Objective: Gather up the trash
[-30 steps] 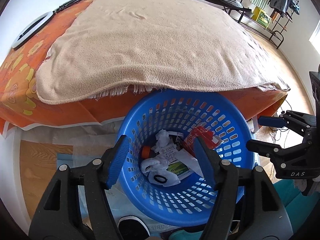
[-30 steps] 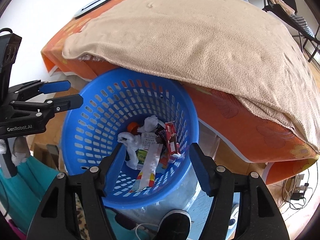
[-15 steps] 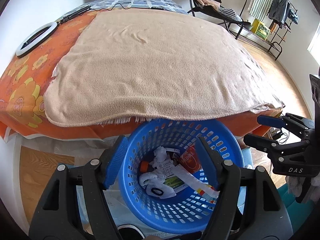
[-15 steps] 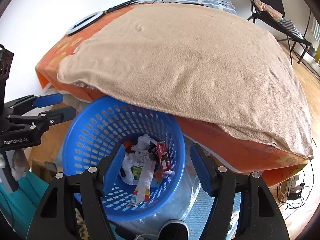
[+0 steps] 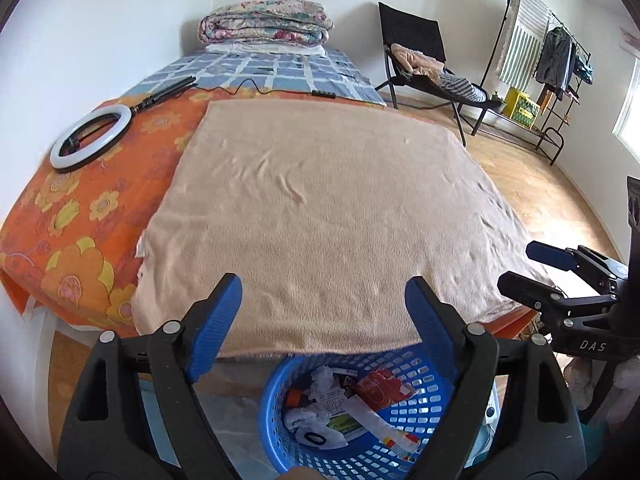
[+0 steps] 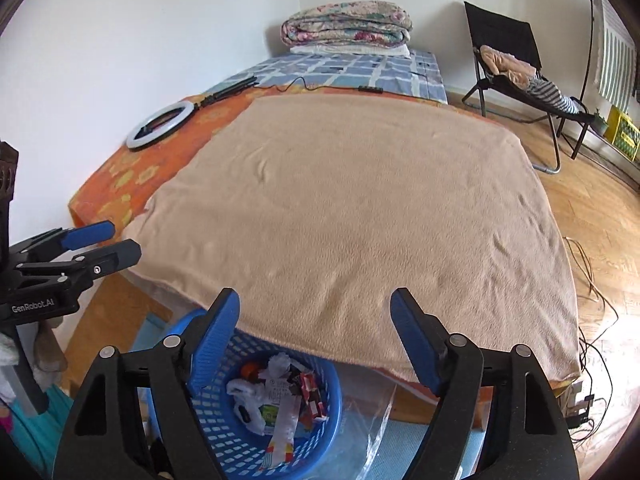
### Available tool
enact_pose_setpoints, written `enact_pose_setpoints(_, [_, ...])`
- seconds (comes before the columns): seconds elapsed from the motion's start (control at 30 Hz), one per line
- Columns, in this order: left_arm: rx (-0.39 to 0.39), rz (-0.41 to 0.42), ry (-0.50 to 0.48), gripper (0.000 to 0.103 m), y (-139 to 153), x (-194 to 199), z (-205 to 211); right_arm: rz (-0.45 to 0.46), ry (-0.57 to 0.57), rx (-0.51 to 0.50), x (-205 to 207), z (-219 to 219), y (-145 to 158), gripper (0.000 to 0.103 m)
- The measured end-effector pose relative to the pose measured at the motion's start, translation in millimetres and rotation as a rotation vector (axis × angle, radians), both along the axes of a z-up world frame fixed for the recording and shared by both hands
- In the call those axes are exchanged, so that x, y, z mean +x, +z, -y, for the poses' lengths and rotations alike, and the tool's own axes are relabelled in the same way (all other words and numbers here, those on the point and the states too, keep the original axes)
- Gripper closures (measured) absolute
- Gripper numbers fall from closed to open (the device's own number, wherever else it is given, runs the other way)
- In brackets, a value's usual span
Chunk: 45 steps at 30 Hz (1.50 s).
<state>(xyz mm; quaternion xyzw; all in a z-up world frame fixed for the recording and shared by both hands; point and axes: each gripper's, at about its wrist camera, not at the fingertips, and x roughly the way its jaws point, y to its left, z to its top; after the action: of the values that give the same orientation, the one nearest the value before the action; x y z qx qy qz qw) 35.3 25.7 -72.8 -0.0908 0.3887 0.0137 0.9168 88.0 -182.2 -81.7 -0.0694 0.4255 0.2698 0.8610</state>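
Beige blanket (image 5: 320,216) covers the bed ahead of me, and at six o'clock beneath its near edge sits the blue basket (image 5: 276,436) holding the trash (image 5: 344,412), while my left tongs (image 5: 322,306) and right tongs (image 6: 314,320) both hang apart, gripping nothing.

Left gripper (image 5: 322,308): jaws spread wide, blue pads (image 5: 216,320) facing each other across an empty gap, nothing held. Right gripper (image 6: 316,316): likewise spread wide and empty, pads (image 6: 412,344) well apart. The two sit side by side at near the same height, both pointing toward the far side; each shows at the edge of the other's view, jaws parted.
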Motion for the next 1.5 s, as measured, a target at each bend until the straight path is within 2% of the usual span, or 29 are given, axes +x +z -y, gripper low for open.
enact_pose_setpoints(0.17, [0.024, 0.037, -0.004, 0.012, 18, 18, -2, 0.046, 0.005, -0.002, 13, -5, 14, 0.025])
enact_pose_setpoints(0.37, [0.006, 0.041, -0.009, 0.009, 15, 36, -8, 0.079, -0.021, -0.014, 31, -5, 17, 0.025])
enact_pose_setpoints(0.83, [0.012, -0.024, -0.016, 0.009, -19, 68, -6, 0.020, -0.083, 0.002, 70, -2, -12, 0.025])
enact_pose_setpoints(1.2, [0.041, -0.046, 0.006, 0.009, -24, 78, -3, 0.017, -0.081, 0.023, 82, -9, -16, 0.025])
enact_pose_setpoints(1.33, [0.031, -0.036, 0.012, 0.008, -23, 78, -4, 0.013, -0.083, 0.026, 84, -9, -17, 0.025])
enact_pose_setpoints(1.43, [0.007, -0.037, 0.020, 0.002, -21, 78, -7, 0.008, -0.089, 0.029, 85, -8, -19, 0.025])
enact_pose_setpoints(1.5, [-0.016, -0.036, 0.032, 0.002, -20, 78, -10, 0.003, -0.095, 0.034, 86, -8, -19, 0.025])
